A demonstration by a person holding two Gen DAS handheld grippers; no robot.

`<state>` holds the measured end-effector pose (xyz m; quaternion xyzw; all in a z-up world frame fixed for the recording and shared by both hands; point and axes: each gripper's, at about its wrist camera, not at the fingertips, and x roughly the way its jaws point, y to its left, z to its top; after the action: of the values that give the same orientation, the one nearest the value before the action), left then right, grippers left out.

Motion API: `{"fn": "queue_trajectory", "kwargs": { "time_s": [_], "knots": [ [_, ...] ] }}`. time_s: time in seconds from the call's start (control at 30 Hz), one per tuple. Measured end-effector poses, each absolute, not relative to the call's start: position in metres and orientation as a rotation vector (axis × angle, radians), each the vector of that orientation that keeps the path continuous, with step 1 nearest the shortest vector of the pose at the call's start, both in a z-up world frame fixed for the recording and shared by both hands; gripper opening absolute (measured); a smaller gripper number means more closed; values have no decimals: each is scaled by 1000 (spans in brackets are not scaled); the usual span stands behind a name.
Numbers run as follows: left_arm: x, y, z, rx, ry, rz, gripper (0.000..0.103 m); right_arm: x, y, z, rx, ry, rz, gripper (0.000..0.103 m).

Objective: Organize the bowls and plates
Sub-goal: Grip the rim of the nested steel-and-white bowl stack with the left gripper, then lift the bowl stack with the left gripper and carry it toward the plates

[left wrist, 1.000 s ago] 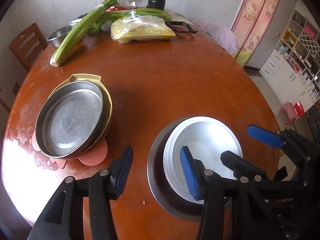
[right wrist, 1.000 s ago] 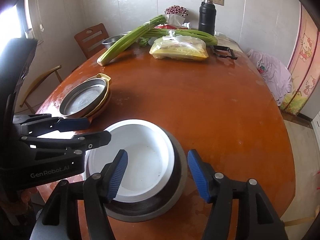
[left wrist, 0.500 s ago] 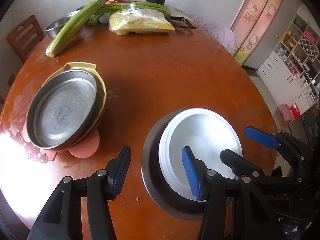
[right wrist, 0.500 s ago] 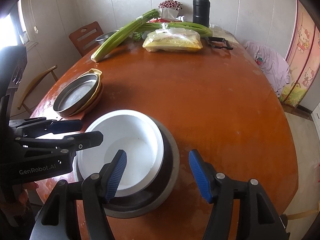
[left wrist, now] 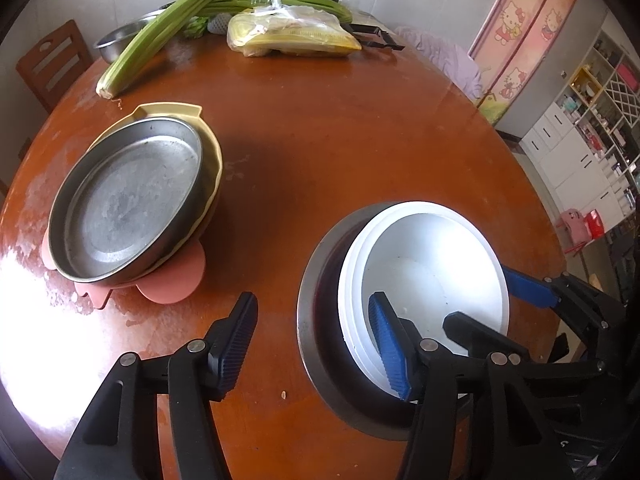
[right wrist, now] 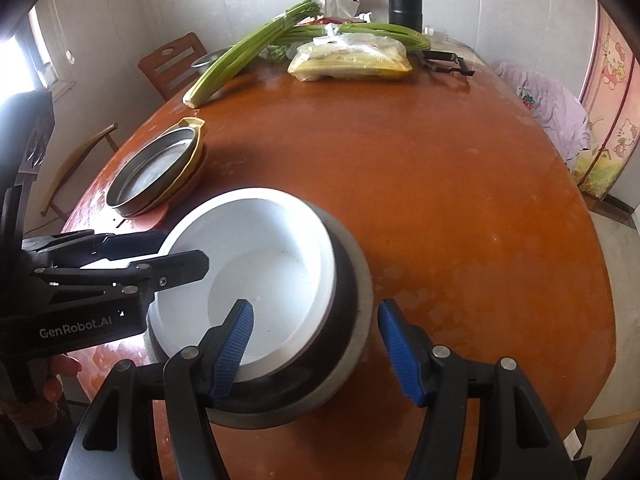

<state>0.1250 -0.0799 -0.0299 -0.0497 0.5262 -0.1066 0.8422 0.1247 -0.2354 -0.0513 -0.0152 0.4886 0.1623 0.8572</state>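
Your left gripper (left wrist: 316, 344) is wide open and holds nothing. One of its fingers hangs over the inside of the white bowl (left wrist: 432, 264), and the other hangs over the bare table (left wrist: 360, 128). Your right gripper (right wrist: 316, 344) is wide open too. Its left finger is over the inside of the white bowl and its right finger is outside the metal bowl (right wrist: 352, 344), so both rims sit in the gap.

The white bowl sits inside the metal bowl, close to you on the table. It leans toward one side and is not in the middle. The other pile is well apart, off to the left: a metal plate (left wrist: 128, 200) on a yellow dish (left wrist: 176, 111) on a pink plate (left wrist: 176, 280).

Here is what can go wrong. If you squeeze the right gripper now, you may pinch both bowls at once, or only the white one, and the white bowl may tip. If you lift just one side, the bowls may tilt and slide out. The table looks shiny and smooth, so a push may make the metal bowl skate away. Your two grippers are very near each other, so they may bump. Go slow and grab one rim firmly.
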Motion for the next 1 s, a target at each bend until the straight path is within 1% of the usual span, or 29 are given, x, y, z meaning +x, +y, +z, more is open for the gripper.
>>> {"fn": "queue_trajectory", "kwargs": {
  "time_s": [0.5, 0.67, 0.77, 0.87, 1.0],
  "knots": [
    [131, -93, -50, -129, 1194, -278, 62, 125, -232, -62, -8, 1070, 374, 66],
    [132, -98, -51, -123, 1190, -279, 61, 125, -231, -63, 0, 1070, 377, 66],
    [133, -97, -52, -137, 1193, -285, 59, 125, -231, -64, 9, 1071, 383, 66],
    [133, -98, -53, -159, 1198, -310, 49, 125, -230, -64, 8, 1066, 384, 66],
    [136, -98, -54, -170, 1204, -305, 49, 126, -229, -64, 12, 1066, 380, 66]
  ]
}}
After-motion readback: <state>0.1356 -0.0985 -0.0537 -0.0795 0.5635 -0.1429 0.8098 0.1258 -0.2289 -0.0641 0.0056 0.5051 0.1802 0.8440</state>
